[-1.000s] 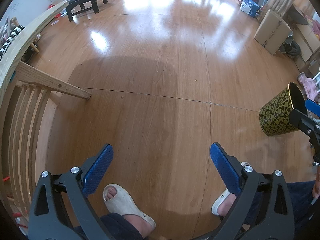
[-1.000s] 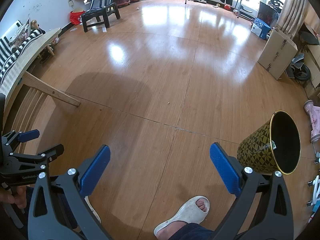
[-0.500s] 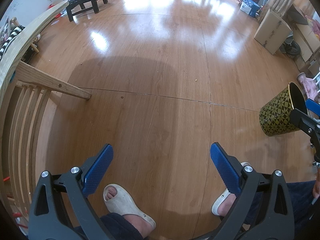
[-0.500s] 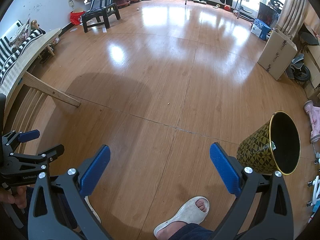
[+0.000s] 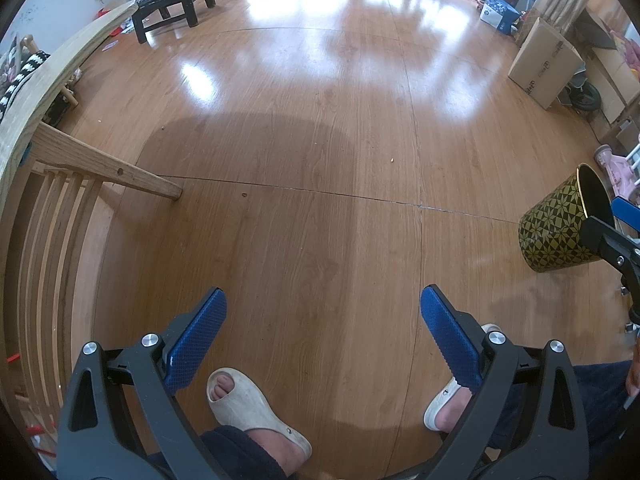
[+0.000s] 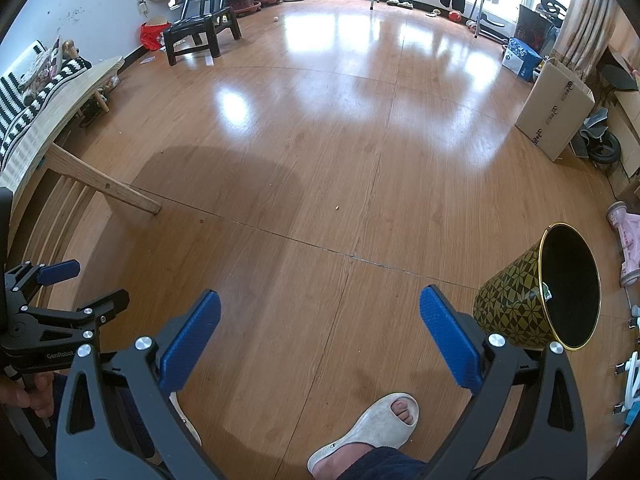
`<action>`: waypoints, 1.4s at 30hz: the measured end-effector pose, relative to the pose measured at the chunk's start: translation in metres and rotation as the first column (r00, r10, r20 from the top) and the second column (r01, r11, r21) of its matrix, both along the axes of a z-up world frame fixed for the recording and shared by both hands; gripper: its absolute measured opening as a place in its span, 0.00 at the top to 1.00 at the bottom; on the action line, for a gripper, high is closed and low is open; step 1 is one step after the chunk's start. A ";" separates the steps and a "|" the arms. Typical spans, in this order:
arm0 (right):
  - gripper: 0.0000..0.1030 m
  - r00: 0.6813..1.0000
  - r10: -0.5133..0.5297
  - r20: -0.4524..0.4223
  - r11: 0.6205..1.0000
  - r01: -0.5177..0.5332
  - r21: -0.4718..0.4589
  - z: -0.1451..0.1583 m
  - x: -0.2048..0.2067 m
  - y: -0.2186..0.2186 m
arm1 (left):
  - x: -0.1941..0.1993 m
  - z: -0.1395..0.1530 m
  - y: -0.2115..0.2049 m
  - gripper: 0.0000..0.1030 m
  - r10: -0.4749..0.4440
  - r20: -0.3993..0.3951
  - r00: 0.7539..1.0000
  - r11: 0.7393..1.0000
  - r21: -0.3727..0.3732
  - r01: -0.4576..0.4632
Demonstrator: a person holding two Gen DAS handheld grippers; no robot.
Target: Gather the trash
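Note:
A black-and-gold patterned trash bin [image 6: 536,304] stands on the wood floor at the right, tilted toward me with its dark opening showing; it also shows in the left wrist view [image 5: 556,228]. My left gripper [image 5: 322,332] is open and empty, low over the floor. My right gripper [image 6: 320,332] is open and empty, just left of the bin. A tiny pale scrap [image 5: 393,159] lies on the floor ahead; it also shows in the right wrist view [image 6: 338,207]. A small dark speck [image 5: 243,195] lies nearer the bench.
A wooden slatted bench [image 5: 60,184] runs along the left. A cardboard box [image 6: 554,110] and clutter stand at the right wall, a black chair [image 6: 204,30] at the back left. The person's feet in white slippers [image 5: 256,412] are below the grippers.

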State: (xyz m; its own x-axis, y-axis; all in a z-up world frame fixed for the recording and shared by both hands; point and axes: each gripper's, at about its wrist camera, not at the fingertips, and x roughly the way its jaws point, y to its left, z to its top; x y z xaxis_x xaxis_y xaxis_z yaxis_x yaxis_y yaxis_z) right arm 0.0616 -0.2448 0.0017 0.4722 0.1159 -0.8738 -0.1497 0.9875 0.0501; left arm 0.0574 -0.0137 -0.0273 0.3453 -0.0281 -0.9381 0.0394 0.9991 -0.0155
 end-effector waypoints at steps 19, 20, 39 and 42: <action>0.07 1.000 0.002 0.001 1.000 -0.002 -0.001 -0.001 -0.001 0.000 | 0.000 0.000 0.000 0.08 -0.001 0.000 1.000 1.000 0.001 0.001; 0.07 1.000 0.001 0.001 1.000 -0.001 -0.001 -0.001 -0.001 0.000 | 0.000 0.000 0.000 0.08 0.000 0.000 1.000 1.000 0.000 0.000; 0.07 1.000 0.001 0.002 1.000 -0.001 0.000 0.000 0.000 0.001 | 0.000 0.001 0.001 0.08 0.001 -0.001 1.000 1.000 0.001 -0.001; 0.07 1.000 0.001 0.001 1.000 -0.001 -0.001 -0.001 -0.001 0.001 | 0.000 0.001 0.001 0.08 0.002 -0.002 1.000 1.000 0.004 -0.002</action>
